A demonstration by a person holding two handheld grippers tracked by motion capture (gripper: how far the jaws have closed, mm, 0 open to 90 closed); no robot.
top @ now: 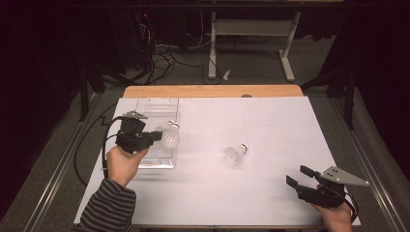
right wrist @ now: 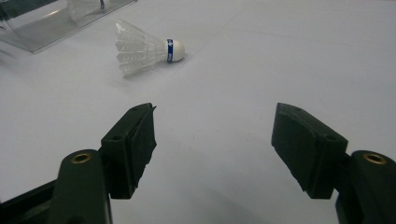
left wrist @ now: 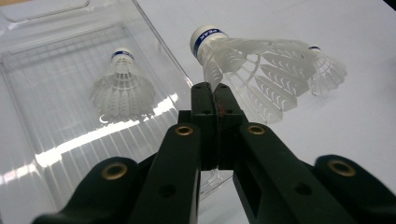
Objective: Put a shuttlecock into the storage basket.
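My left gripper is shut on the skirt edge of a white plastic shuttlecock, holding it over the right rim of a clear plastic tray. The cork, with its blue band, points up and left in the left gripper view. A second shuttlecock stands cork-up inside the tray. A third shuttlecock lies on its side on the white table sheet. My right gripper rests open near the front right, well short of that shuttlecock, with nothing between its jaws.
A white sheet covers the table, with a wooden strip along its far edge. Beyond the table stand desk legs and loose cables on a dark floor. The tray corner is at the upper left in the right gripper view.
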